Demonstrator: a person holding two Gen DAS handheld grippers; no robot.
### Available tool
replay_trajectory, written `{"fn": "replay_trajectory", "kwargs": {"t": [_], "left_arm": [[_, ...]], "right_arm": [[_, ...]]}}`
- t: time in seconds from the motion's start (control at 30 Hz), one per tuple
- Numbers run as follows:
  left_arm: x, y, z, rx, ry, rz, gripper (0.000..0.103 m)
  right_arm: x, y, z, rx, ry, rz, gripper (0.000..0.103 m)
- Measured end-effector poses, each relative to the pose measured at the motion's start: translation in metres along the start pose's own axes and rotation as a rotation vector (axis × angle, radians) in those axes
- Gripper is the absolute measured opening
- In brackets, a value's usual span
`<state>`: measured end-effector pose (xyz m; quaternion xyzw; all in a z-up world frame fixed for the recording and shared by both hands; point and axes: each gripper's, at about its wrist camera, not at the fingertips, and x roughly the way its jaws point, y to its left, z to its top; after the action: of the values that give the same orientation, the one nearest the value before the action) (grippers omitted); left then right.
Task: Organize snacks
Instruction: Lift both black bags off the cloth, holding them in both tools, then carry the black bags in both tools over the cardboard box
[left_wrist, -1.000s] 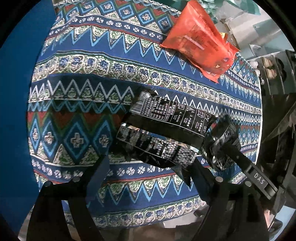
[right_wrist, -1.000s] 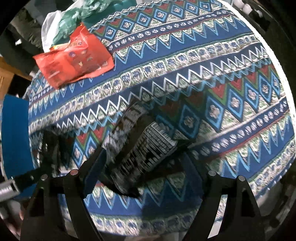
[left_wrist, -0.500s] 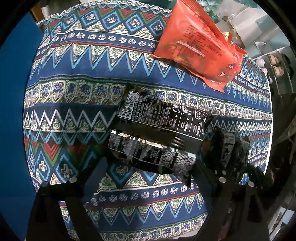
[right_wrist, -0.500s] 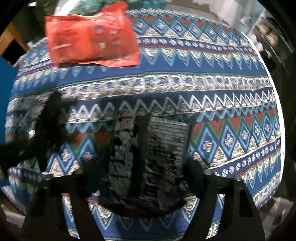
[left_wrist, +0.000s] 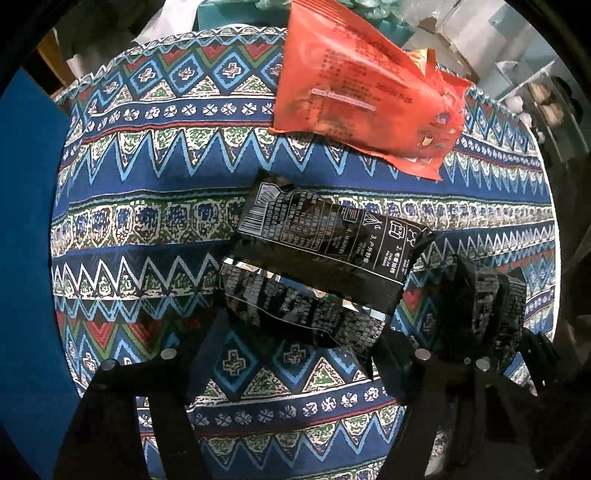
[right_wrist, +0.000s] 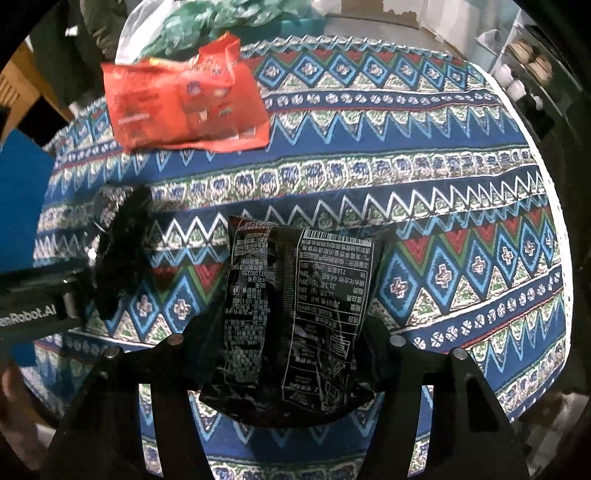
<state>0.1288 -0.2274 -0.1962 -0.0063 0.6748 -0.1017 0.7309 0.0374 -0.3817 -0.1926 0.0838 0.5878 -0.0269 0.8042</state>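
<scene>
Two black snack packets lie side by side on the patterned cloth: one (left_wrist: 332, 243) with white print, the other (left_wrist: 295, 310) partly under it. They also show in the right wrist view, as packet (right_wrist: 328, 310) and packet (right_wrist: 247, 295). My left gripper (left_wrist: 295, 354) is open, its fingers either side of the nearer packet. My right gripper (right_wrist: 288, 354) is open, its fingers flanking both packets; it shows in the left wrist view (left_wrist: 476, 314). An orange-red snack bag (left_wrist: 362, 96) lies at the far side; it also shows in the right wrist view (right_wrist: 184, 103).
The round table (left_wrist: 147, 155) has a blue, green and red zigzag cloth. A blue surface (left_wrist: 26, 221) lies to its left. A green plastic bag (right_wrist: 221, 22) sits beyond the far edge. Shelves (right_wrist: 524, 66) stand at the right.
Both grippers have drawn back and swung round, so the black packets sit more central between the fingers. The packets and the orange bag lie where they were.
</scene>
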Motion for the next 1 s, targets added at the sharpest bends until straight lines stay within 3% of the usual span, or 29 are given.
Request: {"fn": "replay_trajectory", "kwargs": {"t": [0.53, 1.0], "left_arm": [[-0.075, 0.048, -0.021, -0.027, -0.133, -0.003, 0.075], [-0.159, 0.103, -0.050, -0.079, -0.299, -0.019, 0.075]], "right_arm": [[-0.073, 0.024, 0.013, -0.085, -0.120, 0.014, 0.061], [-0.107, 0.104, 0.042, -0.220, -0.219, 0.036, 0.061]]}}
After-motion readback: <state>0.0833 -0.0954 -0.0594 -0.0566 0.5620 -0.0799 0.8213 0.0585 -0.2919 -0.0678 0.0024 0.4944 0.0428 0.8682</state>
